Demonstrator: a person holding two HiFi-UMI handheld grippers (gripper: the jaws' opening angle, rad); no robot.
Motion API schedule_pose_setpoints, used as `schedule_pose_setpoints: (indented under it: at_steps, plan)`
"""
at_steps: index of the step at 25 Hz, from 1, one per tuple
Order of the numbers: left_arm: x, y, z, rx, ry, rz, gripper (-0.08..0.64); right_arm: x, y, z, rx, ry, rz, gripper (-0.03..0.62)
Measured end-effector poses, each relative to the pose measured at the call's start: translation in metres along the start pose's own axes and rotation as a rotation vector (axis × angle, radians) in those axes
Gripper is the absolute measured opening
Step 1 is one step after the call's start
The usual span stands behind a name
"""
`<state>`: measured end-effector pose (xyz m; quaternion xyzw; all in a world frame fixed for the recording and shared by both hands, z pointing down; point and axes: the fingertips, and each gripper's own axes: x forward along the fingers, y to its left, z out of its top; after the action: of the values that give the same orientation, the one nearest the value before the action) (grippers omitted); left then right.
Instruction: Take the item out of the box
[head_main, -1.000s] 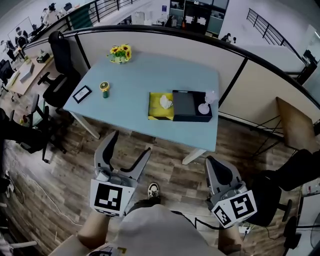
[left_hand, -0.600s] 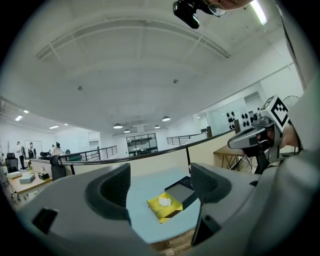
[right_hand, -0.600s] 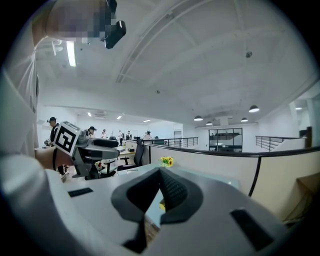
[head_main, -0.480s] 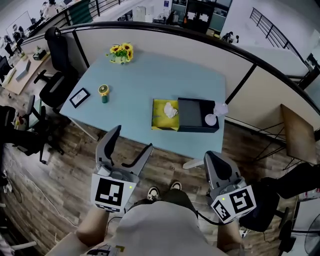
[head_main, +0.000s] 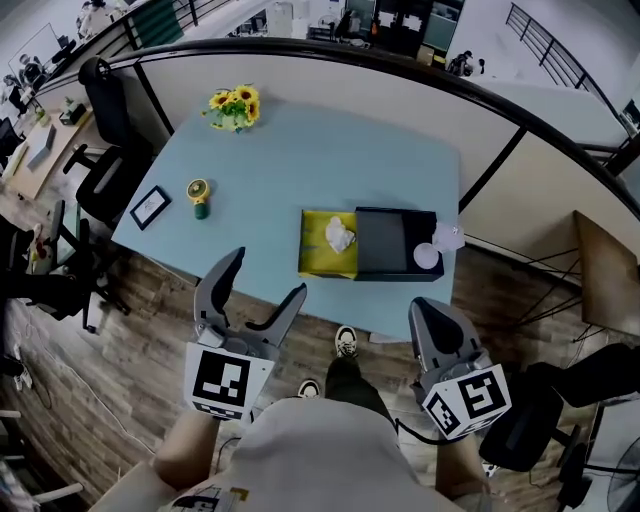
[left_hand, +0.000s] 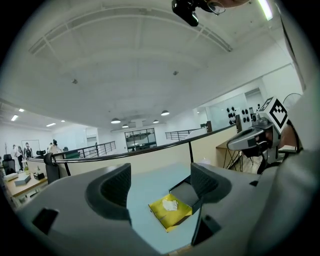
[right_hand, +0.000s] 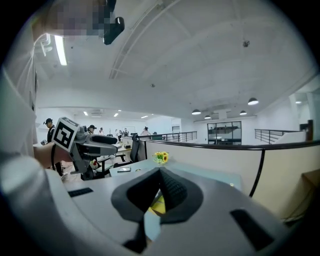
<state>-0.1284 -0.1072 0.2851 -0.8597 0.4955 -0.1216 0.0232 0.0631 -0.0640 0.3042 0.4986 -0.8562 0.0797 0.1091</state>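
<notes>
**Head view:** A light blue table (head_main: 300, 160) stands against a partition. The dark box (head_main: 392, 243) lies open near the table's front edge. A yellow tray (head_main: 322, 262) touches its left side. A white crumpled piece (head_main: 341, 235) lies on the yellow tray, and a pale round object (head_main: 428, 256) sits at the box's right end. I cannot tell which of the two is the item to take out. Farther left on the table are a bunch of sunflowers (head_main: 234, 106), a small yellow gadget (head_main: 200, 195) and a framed card (head_main: 149, 207).

The left gripper (head_main: 266, 275) is held low before the table with its jaws spread wide and nothing between them. The right gripper (head_main: 428, 312) has its jaws pressed together, also empty. Compared with a second ago, the table and box lie nearer to both grippers. One shoe (head_main: 345, 341) is now close to the table's edge. Neither gripper has changed its jaw setting.

**Left gripper view:** Between the parted jaws, well ahead, show the yellow tray with the crumpled piece (left_hand: 171, 204) and the dark box (left_hand: 184, 192) behind it.

**Right gripper view:** The jaws meet at their tips. The sunflowers (right_hand: 161, 157) stand on the table beyond them.
</notes>
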Motion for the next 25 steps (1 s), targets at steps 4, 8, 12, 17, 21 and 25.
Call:
schedule_pose_setpoints:
  at_steps: [4,8,12,17,21,25]
  plan:
    - [0.044,0.003,-0.004,0.003,0.038,0.001,0.367,0.034,-0.032,-0.001,-0.005,0.020,0.025,0.003]
    - [0.094,0.007,-0.015,-0.003,0.091,0.010,0.367,0.075,-0.066,-0.006,-0.003,0.047,0.066,0.003]
    - [0.139,0.009,-0.033,0.003,0.156,0.013,0.367,0.114,-0.090,-0.019,0.003,0.085,0.106,0.003]
    - [0.187,0.005,-0.063,-0.007,0.254,0.015,0.367,0.154,-0.111,-0.046,0.032,0.144,0.149,0.003]
    - [0.213,0.003,-0.093,-0.015,0.337,0.017,0.367,0.180,-0.115,-0.072,0.045,0.191,0.185,0.003]
    - [0.231,0.000,-0.119,-0.031,0.399,0.023,0.367,0.195,-0.116,-0.095,0.059,0.231,0.225,0.003]
